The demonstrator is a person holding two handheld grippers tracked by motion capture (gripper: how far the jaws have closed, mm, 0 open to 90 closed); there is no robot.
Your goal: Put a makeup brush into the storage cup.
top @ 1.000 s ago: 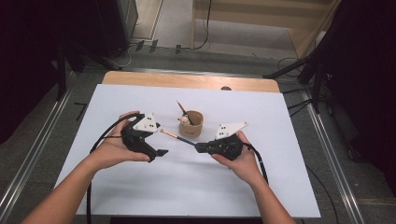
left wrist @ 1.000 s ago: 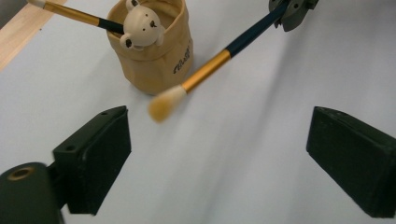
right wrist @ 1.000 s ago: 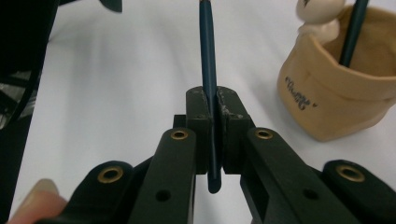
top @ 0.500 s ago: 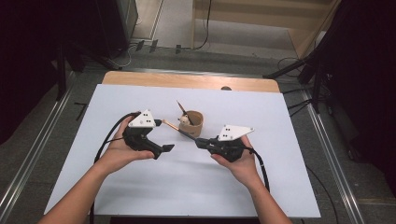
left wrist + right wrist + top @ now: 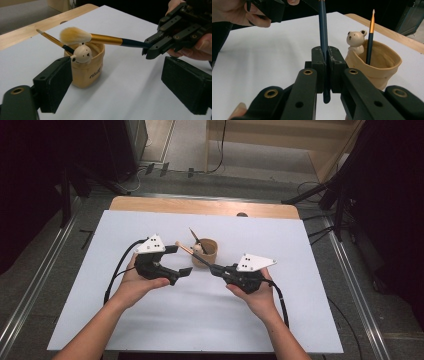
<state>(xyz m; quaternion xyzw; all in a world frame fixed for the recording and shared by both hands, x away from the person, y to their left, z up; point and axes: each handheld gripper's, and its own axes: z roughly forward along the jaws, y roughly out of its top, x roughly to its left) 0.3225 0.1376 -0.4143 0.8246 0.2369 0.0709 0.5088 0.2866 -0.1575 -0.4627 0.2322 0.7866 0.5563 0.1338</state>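
Leftmost in the high view, the left tool rests in the person's left hand above the white bench. Its jaws stand wide apart and grip nothing, having just closed a little; in the left gripper view its two black pads frame the scene with bare bench between them.

Centre: a tan cup stands upright on the bench between the two tools. A small bear figure sits at its rim, and a thin brush with a gold-and-dark handle leans inside it, tip up.

Across the cup: a large brush with a pale bristle head, gold ferrule and dark blue handle is held roughly level. In the left gripper view its bristles hover just above the bear figure and the cup's rim; whether they touch cannot be told.

Right: the right tool, in the person's right hand, is clamped fully onto the blue handle of the large brush. In the right gripper view, the handle runs between the closed pads and extends away toward the left tool, with the cup just beside it.
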